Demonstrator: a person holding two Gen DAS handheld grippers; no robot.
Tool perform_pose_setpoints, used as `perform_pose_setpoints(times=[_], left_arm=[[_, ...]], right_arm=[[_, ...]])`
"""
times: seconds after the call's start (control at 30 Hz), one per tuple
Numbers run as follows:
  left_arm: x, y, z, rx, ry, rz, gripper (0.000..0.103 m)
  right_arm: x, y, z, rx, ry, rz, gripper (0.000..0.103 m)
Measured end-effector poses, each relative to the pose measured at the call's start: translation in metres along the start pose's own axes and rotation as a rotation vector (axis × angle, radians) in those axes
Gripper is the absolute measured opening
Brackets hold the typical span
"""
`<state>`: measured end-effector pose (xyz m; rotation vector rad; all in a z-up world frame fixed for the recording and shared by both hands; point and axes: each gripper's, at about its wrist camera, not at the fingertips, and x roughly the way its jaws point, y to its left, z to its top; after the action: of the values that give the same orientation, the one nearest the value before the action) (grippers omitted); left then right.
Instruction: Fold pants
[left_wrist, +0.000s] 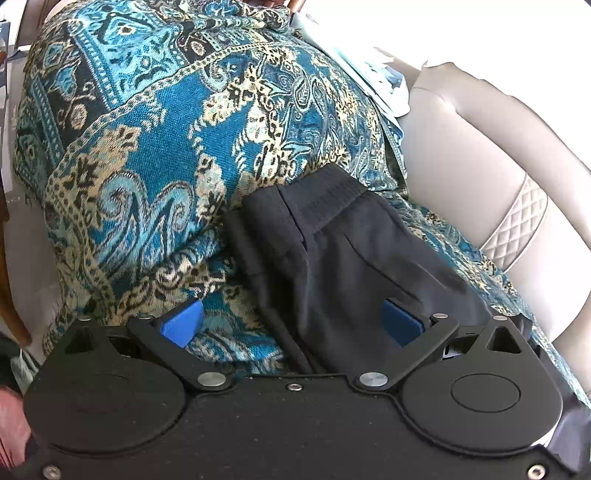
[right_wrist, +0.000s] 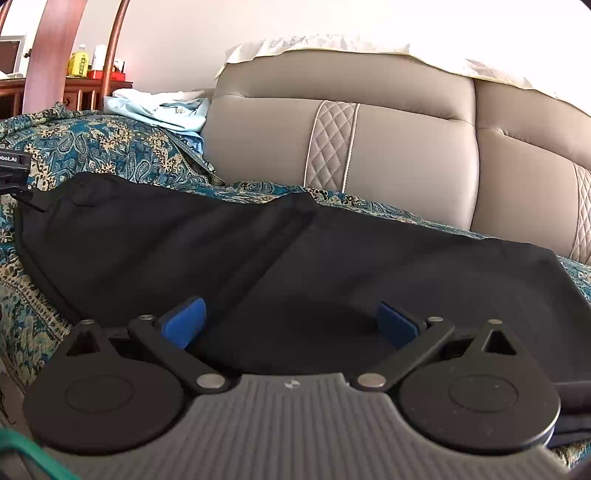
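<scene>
Pants (right_wrist: 295, 258) here are black, soft knit-looking stuff, lying flat across the middle of the right wrist view on the teal paisley throw (right_wrist: 110, 147) that covers the sofa (right_wrist: 406, 147). In the left wrist view we see them from one end, running from lower centre up toward the middle of the frame, with what looks like the ribbed elastic waistband (left_wrist: 328, 199) at the far end. We'd judge this fabric to be light and floppy with zero stiffness, so it should droop and bunch the second we lift it, and it will probably drag on the woven throw rather than slide cleanly. The best places to grab look like the thicker bits: the waistband, or the seam (right_wrist: 273, 243) running diagonally through the centre of the right view, where there's more than a single thin layer to pinch. Both tongs are spread wide with nothing between the blue pads: the left gripper (left_wrist: 293, 323) sits low over the near end of the cloth, and the right gripper (right_wrist: 291, 323) hovers at the near long edge. We can't tell if the pads touch the fabric.
</scene>
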<state>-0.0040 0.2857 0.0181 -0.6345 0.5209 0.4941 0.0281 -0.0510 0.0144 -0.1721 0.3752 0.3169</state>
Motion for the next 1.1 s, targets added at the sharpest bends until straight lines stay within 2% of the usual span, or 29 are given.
perform_pose_setpoints(times=[0.13,0.37,0.5,0.7,0.93,1.1], left_arm=[[0.007,0.0,0.008,0.003,-0.021,-0.022,0.102],[0.039,0.005,0.029,-0.06,0.009,-0.023,0.102],[0.049,0.005,0.032,-0.058,0.005,-0.023,0.102],[0.059,-0.005,0.029,0.005,-0.014,0.018,0.102],[0.075,-0.028,0.033,0.105,0.04,0.108,0.102],[0.077,-0.03,0.032,0.099,0.026,0.102,0.102]], right_arm=[[0.001,0.0,0.0,-0.006,0.0,0.008,0.103],[0.003,0.002,0.001,-0.025,-0.001,0.02,0.103],[0.003,0.002,0.0,-0.025,0.0,0.025,0.103],[0.004,0.003,0.0,-0.029,-0.001,0.025,0.103],[0.004,0.003,0.0,-0.029,-0.002,0.024,0.103],[0.004,0.003,0.0,-0.029,-0.003,0.024,0.103]])
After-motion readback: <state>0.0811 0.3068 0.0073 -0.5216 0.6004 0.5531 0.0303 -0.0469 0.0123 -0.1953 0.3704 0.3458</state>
